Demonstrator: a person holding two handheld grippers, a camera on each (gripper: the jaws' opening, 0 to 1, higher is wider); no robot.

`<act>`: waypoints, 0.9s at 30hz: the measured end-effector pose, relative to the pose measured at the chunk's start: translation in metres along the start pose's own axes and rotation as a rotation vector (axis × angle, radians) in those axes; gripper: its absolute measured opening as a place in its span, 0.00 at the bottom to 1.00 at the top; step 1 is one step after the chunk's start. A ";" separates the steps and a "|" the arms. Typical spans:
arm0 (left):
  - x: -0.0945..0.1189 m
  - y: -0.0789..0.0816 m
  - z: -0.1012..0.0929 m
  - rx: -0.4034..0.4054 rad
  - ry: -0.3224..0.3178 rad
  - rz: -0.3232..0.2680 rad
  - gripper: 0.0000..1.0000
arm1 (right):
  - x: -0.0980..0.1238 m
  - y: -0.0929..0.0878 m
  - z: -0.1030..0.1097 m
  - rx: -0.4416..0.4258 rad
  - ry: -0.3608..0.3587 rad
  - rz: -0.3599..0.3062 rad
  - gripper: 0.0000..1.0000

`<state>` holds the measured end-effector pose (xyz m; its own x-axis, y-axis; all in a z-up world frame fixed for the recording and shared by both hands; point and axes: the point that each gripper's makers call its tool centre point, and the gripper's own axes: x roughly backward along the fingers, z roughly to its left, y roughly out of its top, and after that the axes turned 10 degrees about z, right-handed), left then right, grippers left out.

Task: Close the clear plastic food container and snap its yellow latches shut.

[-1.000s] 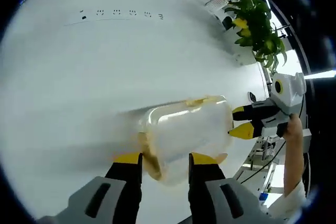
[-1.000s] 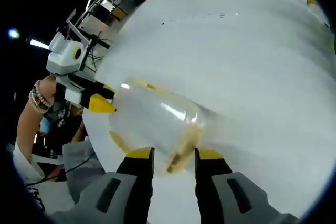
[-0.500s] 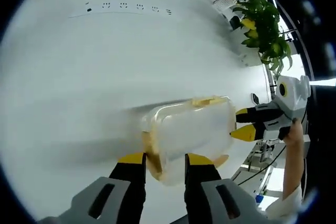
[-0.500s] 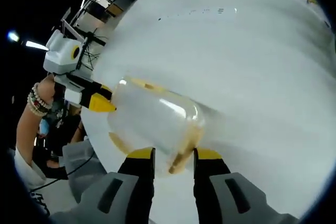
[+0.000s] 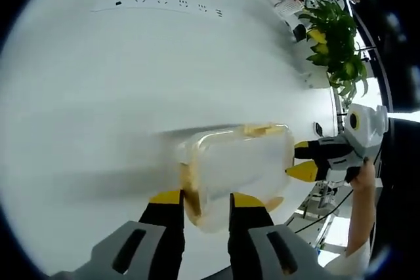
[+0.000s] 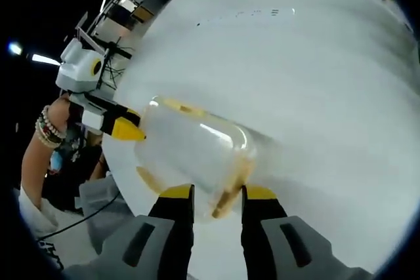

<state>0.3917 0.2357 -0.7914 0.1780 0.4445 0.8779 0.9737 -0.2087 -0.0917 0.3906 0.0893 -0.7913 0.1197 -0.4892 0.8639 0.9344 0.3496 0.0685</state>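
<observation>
A clear plastic food container (image 5: 239,162) with its lid on lies on the white table (image 5: 131,83), near the table's edge. My left gripper (image 5: 207,199) has its jaws closed in around the container's near end, where a yellow latch (image 5: 190,191) sits. Another yellow latch (image 5: 259,129) shows on the far long side. My right gripper (image 5: 302,162) clasps the opposite end. In the right gripper view, my right gripper (image 6: 218,193) is pinched on the container (image 6: 190,145) at its yellow end latch (image 6: 230,191), and the left gripper (image 6: 125,126) meets the far end.
A leafy green plant (image 5: 335,44) stands at the table's far right edge. A row of small dark marks (image 5: 167,1) runs across the far tabletop. A person's hand (image 5: 361,181) holds the right gripper; a wrist with bracelets (image 6: 46,129) holds the left.
My left gripper's jaws have drawn closer together around the container's end. The right gripper's jaws narrowed slightly. The container has stayed in place.
</observation>
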 end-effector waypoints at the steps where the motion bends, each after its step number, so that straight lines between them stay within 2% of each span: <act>1: 0.000 0.000 0.000 -0.006 0.000 0.001 0.17 | 0.000 0.000 0.000 0.000 -0.002 0.005 0.23; 5: 0.000 0.000 0.001 0.011 -0.007 0.000 0.16 | -0.001 -0.003 0.002 -0.001 -0.004 0.013 0.23; 6: -0.001 -0.010 0.005 0.034 0.010 0.054 0.15 | -0.002 -0.004 0.002 0.002 -0.007 0.018 0.23; 7: -0.003 0.001 0.000 0.034 -0.021 -0.004 0.14 | -0.002 -0.005 0.003 -0.001 -0.006 0.018 0.23; 13: -0.005 0.002 -0.005 0.018 -0.027 0.006 0.15 | -0.003 -0.008 0.005 0.000 -0.003 0.011 0.23; 19: -0.004 0.002 -0.007 0.015 -0.033 0.001 0.15 | -0.013 -0.013 0.005 -0.026 0.032 0.002 0.21; 27: -0.001 0.000 -0.010 -0.033 -0.017 -0.021 0.16 | -0.014 -0.007 0.007 -0.017 0.026 -0.005 0.23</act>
<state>0.3903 0.2264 -0.7878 0.1607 0.4641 0.8711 0.9720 -0.2276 -0.0580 0.3803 0.0988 -0.8002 0.1233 -0.5117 0.8503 0.9406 0.3334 0.0642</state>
